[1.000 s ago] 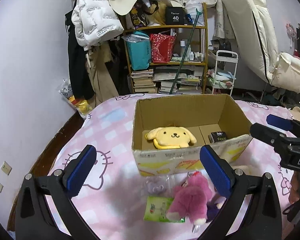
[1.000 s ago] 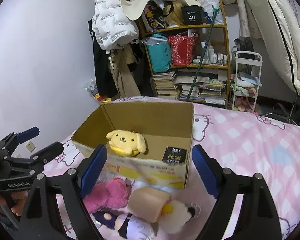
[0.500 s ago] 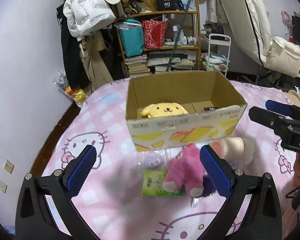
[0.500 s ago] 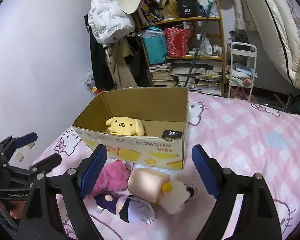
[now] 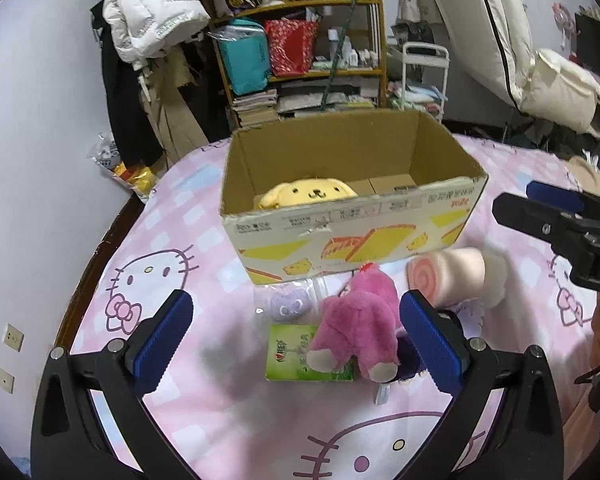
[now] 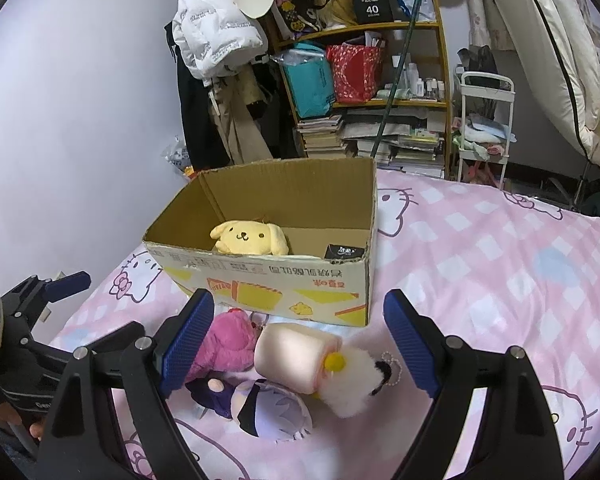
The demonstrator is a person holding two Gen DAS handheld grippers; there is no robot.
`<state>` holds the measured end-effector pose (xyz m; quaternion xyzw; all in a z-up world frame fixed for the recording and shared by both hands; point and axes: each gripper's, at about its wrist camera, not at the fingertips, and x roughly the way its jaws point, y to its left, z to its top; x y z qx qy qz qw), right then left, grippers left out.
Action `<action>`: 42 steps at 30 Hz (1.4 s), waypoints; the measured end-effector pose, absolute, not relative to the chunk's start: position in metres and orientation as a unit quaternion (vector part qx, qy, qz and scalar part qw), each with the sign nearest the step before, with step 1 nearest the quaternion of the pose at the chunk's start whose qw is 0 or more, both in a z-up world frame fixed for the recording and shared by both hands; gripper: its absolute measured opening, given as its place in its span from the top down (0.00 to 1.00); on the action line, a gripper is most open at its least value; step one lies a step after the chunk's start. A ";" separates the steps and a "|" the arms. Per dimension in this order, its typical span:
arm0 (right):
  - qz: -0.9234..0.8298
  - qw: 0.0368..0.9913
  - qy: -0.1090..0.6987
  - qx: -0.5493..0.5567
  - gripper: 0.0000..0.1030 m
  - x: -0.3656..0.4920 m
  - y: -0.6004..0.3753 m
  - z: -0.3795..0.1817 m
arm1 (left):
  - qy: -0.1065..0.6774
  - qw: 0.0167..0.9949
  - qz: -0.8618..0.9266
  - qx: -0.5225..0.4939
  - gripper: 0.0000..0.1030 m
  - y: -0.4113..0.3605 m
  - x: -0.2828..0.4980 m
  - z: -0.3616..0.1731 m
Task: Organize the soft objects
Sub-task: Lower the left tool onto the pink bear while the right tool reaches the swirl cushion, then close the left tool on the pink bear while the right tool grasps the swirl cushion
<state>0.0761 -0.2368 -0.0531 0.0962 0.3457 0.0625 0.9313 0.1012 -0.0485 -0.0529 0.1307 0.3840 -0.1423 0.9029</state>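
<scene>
An open cardboard box stands on the pink Hello Kitty bedspread. A yellow dog plush and a small black box lie inside. In front of the box lie a pink plush, a pink roll-cake plush, a white fluffy toy, a purple-haired doll, a small lilac plush and a green packet. My left gripper is open above the packet and pink plush. My right gripper is open around the roll-cake plush.
A cluttered wooden shelf with books, bags and hanging coats stands behind the bed. A white trolley is beside it. A white wall and the bed's dark edge run along the left.
Both grippers have pulled back and lowered from over the box toward the toys in front of it. Both stay open and empty.
</scene>
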 end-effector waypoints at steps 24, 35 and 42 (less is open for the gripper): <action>0.087 0.899 0.419 0.093 0.12 0.100 -0.216 -0.092 | 0.461 0.853 -0.173 0.173 0.04 -0.077 0.123 -0.107; 0.111 0.885 0.442 0.091 0.34 0.107 -0.208 -0.103 | 0.487 0.833 -0.204 0.164 0.43 -0.083 0.127 -0.121; 0.096 0.883 0.456 0.058 0.64 0.116 -0.201 -0.114 | 0.490 0.838 -0.198 0.139 0.47 -0.075 0.130 -0.120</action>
